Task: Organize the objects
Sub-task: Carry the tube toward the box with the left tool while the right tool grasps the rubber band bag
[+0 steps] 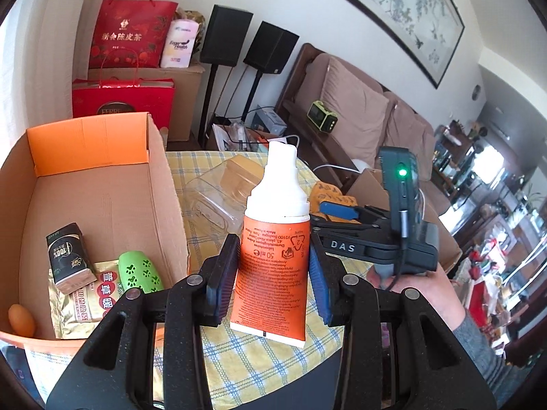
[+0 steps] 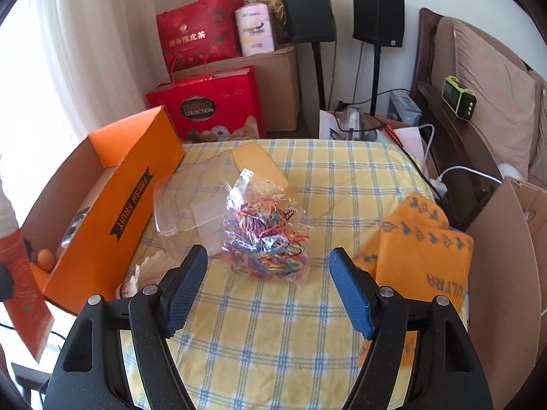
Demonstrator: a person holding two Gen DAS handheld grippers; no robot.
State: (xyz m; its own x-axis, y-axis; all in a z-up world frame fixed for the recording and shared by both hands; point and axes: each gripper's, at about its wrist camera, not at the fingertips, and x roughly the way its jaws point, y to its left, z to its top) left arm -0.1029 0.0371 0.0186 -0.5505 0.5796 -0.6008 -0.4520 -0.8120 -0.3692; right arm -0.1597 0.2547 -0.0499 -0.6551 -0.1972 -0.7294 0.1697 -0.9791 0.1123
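Left gripper (image 1: 273, 270): clenched on the orange tube (image 1: 271, 273), both blue pads pressed against its sides; tube lifted clear of the table, white pump cap pointing away from the camera
Orange tube position: held above the checked tablecloth (image 1: 246, 358), just beside the right wall of the cardboard box (image 1: 102, 191)
Right gripper (image 2: 268, 287): released, jaws standing wide apart with nothing between the pads; aimed down at the table
Right gripper, as seen from the left wrist view: visible to the right of the tube (image 1: 369, 235), held by a hand (image 1: 430, 290) in a grey sleeve
Bag of coloured bands (image 2: 265, 235): clear plastic, resting on the tablecloth just ahead of the right gripper, apart from both fingertips
Cardboard box contents: dark carton (image 1: 70, 259), green holder with paw-print holes (image 1: 140, 271), gold foil packet (image 1: 82, 304), small orange ball (image 1: 21, 319)
Clear plastic container (image 2: 191, 201): lying on the tablecloth between the box and the bag
Yellow block (image 2: 259, 164): behind the bag, near the far edge of the table
Orange cloth (image 2: 417, 249): on the right side of the table, printed with dark motifs
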